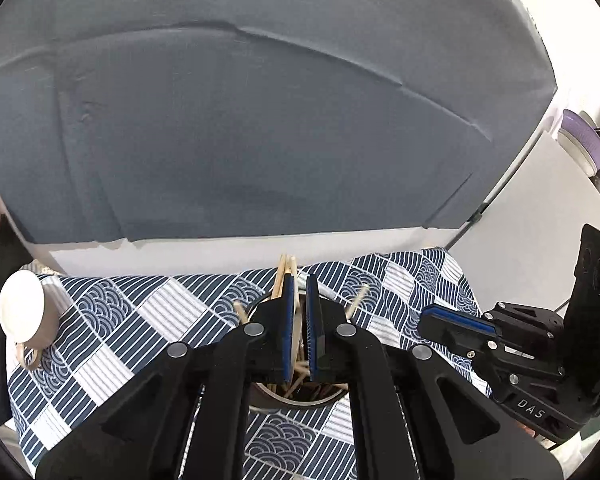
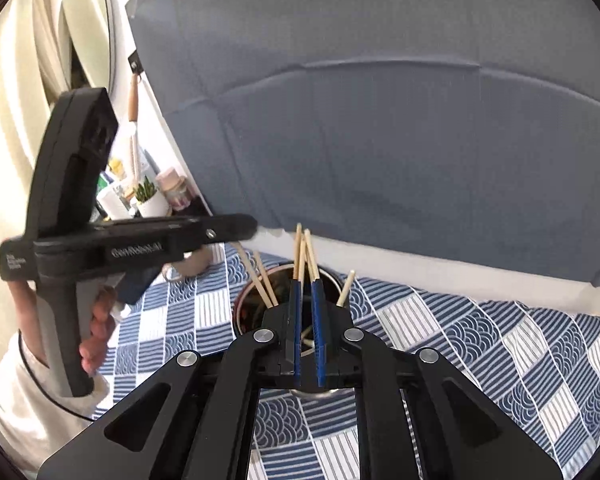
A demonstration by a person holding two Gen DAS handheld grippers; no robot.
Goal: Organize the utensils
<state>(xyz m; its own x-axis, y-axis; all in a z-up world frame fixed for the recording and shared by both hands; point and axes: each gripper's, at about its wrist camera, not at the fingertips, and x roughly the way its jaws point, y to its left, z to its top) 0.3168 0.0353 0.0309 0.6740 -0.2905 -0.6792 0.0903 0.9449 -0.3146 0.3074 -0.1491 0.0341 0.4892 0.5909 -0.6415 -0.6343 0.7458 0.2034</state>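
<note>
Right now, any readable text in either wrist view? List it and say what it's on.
"DAS": white letters on the black body of the right tool, left wrist view.
White lettering on the side of the left tool, right wrist view: blurred, not readable.
Small white print on the rear end of that same tool: too small to read.
Patterned tablecloth and metal cup: no text.

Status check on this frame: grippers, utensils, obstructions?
Left gripper and right gripper shut, empty. Chopsticks standing in metal holder. Both grippers crowd over it.
</note>
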